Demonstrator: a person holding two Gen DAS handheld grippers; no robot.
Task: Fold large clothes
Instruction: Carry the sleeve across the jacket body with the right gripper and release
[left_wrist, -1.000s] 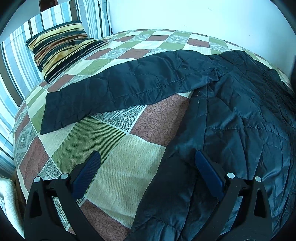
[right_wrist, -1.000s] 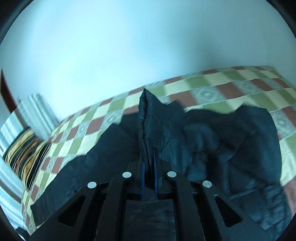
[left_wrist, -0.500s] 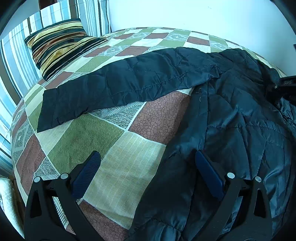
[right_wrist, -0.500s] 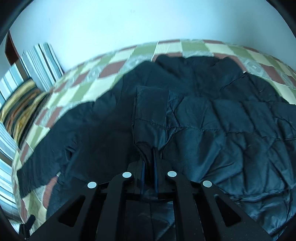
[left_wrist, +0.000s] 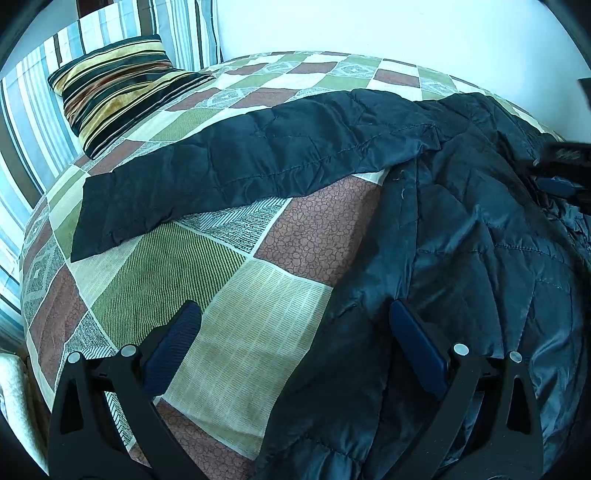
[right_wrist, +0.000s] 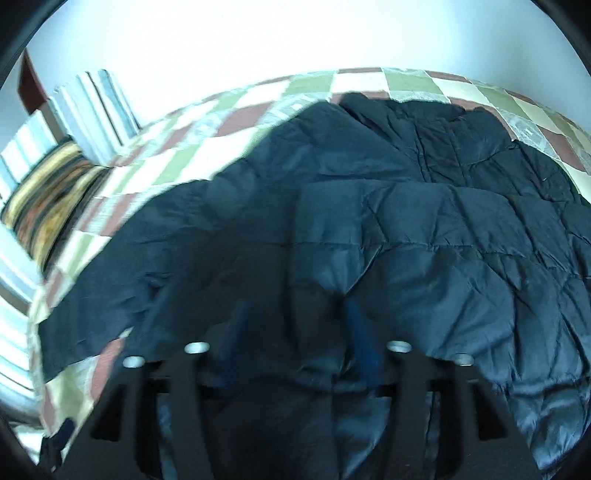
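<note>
A large dark quilted jacket (left_wrist: 480, 258) lies on the bed, one sleeve (left_wrist: 240, 170) stretched out to the left toward the pillow. My left gripper (left_wrist: 291, 332) is open and empty, low over the bedspread at the jacket's near left edge. My right gripper (right_wrist: 293, 325) has its jaws parted, and the folded-over sleeve (right_wrist: 369, 221) lies flat on the jacket body between and beyond the blue fingers (right_wrist: 360, 332). The right gripper also shows at the right edge of the left wrist view (left_wrist: 561, 177).
The bed has a checkered green, brown and cream bedspread (left_wrist: 229, 295). A striped pillow (left_wrist: 118, 85) lies at the head by a striped headboard (left_wrist: 29, 122). A white wall runs behind the bed. The bed's near edge drops off at the lower left.
My right gripper has lowered the sleeve onto the jacket body and opened, letting it go. My left gripper has stayed open and moved only slightly.
</note>
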